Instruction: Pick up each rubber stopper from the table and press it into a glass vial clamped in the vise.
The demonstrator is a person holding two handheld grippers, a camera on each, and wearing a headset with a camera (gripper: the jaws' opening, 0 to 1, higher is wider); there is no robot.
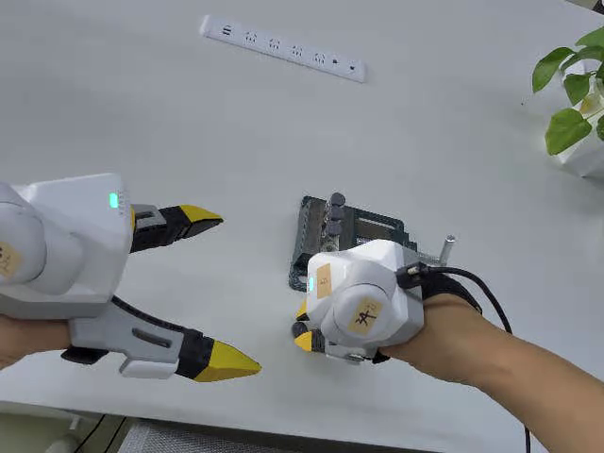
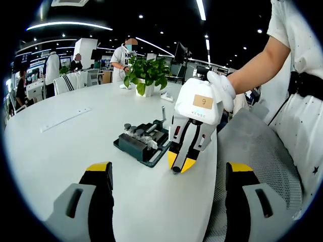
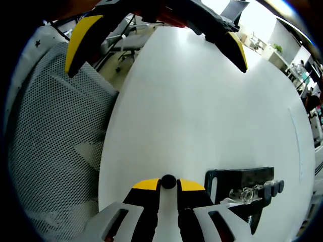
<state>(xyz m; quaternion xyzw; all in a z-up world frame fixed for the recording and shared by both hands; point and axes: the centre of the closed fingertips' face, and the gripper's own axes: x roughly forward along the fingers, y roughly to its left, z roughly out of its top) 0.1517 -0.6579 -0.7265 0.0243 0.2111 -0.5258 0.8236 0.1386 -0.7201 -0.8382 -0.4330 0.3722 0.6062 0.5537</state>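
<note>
Lower centre of head view: the right gripper (image 2: 180, 162) sits just beside the dark metal bench vise (image 1: 363, 229), jaws pinching a small round black rubber stopper (image 3: 168, 181) low over the white tabletop (image 1: 189, 123); whether it touches cannot be told. Clear glass vials (image 3: 246, 193) sit clamped in the vise, lower right of the right gripper view. The left gripper (image 1: 220, 290), at the left of the head view, has jaws spread wide and empty, well apart from the vise.

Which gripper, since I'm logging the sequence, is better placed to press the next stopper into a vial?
The right gripper: fingers shut on a black stopper beside the vise. The left gripper is open, empty, farther away.
</note>
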